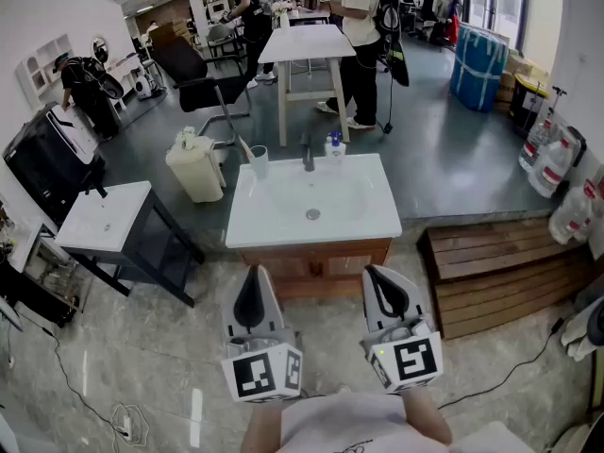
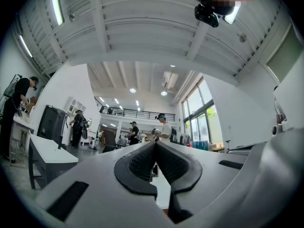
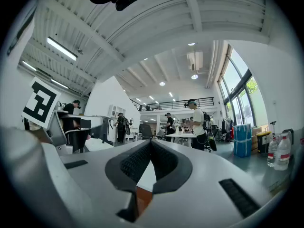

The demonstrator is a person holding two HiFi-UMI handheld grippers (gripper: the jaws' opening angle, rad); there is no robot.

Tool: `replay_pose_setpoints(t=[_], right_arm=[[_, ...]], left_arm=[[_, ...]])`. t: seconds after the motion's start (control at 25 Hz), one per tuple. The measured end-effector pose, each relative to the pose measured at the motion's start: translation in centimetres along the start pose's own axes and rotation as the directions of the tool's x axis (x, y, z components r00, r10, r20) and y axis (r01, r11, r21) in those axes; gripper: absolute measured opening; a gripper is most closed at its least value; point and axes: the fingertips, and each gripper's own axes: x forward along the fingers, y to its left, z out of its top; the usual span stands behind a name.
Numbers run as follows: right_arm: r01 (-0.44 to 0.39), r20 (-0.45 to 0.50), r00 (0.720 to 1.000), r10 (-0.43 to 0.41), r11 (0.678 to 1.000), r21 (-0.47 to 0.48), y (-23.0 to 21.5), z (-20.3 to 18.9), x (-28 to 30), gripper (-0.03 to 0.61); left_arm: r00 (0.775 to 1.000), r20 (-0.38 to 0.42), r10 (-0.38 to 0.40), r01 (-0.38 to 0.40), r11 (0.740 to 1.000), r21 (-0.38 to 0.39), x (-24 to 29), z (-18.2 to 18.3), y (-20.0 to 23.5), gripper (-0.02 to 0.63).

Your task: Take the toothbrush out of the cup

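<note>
A clear cup (image 1: 258, 162) stands on the back left corner of the white sink basin (image 1: 283, 229), with a toothbrush (image 1: 245, 148) leaning out of it to the left. Both grippers hover in front of the basin, well short of the cup. My left gripper (image 1: 253, 272) is shut with nothing in it, its dark pads meeting at the tip (image 2: 155, 143). The right gripper (image 1: 372, 270) is likewise shut and empty (image 3: 151, 141). Neither gripper view shows the cup.
A faucet (image 1: 308, 155) and a soap bottle (image 1: 335, 146) stand at the basin's back edge. A small white side table (image 1: 104, 217) and a beige bin (image 1: 196, 170) are at left, a wooden platform (image 1: 500, 267) at right. People stand around a white table (image 1: 307, 43) behind.
</note>
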Motion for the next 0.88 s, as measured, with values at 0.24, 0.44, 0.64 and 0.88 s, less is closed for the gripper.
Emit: replay_pose_setpoints(t=[0.24, 0.44, 0.64, 0.88], right_arm=[[-0.01, 0.012, 1.0, 0.01, 1.0, -0.003, -0.1, 0.3, 0.1, 0.011], [-0.03, 0.021, 0.999, 0.029, 0.998, 0.049, -0.2, -0.3, 0.2, 0.011], [-0.037, 0.0, 0.999, 0.037, 0.994, 0.105, -0.1, -1.7, 1.1, 0.011], [-0.038, -0.034, 0.999, 0.043, 0.99, 0.133, -1.3, -4.6, 4.0, 0.011]], left_arm=[[1.0, 0.005, 0.001, -0.002, 1.0, 0.008, 0.2, 0.4, -0.2, 0.015], [1.0, -0.01, 0.016, -0.016, 1.0, 0.011, 0.0, -0.2, 0.2, 0.015], [0.997, -0.059, 0.056, -0.056, 0.998, 0.002, -0.2, -1.9, 1.5, 0.015], [0.994, -0.088, 0.062, -0.064, 0.998, -0.016, 3.7, -4.9, 2.6, 0.015]])
